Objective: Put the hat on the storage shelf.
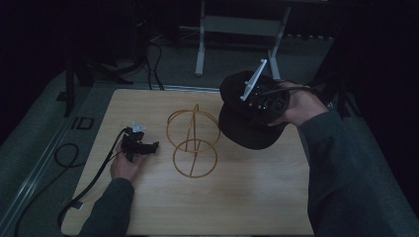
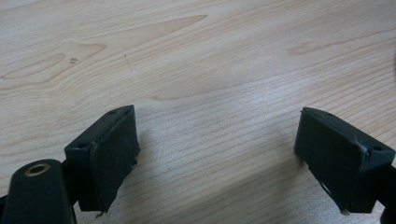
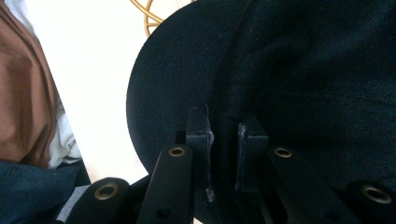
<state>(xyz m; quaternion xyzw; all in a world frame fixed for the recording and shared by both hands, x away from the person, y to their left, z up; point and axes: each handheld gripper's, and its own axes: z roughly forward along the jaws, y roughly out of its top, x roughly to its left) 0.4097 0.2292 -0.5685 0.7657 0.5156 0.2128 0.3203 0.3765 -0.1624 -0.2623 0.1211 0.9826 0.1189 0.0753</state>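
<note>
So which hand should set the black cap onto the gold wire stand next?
Right, probably. The right gripper is already shut on the black cap, held up beside the gold wire stand. The left gripper rests on the table, its jaws open with nothing between them.

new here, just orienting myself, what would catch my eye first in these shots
A gold wire stand sits mid-table. Right of it, the right gripper is shut on a black cap, held above the wooden table. The left gripper rests open at the left.
</note>
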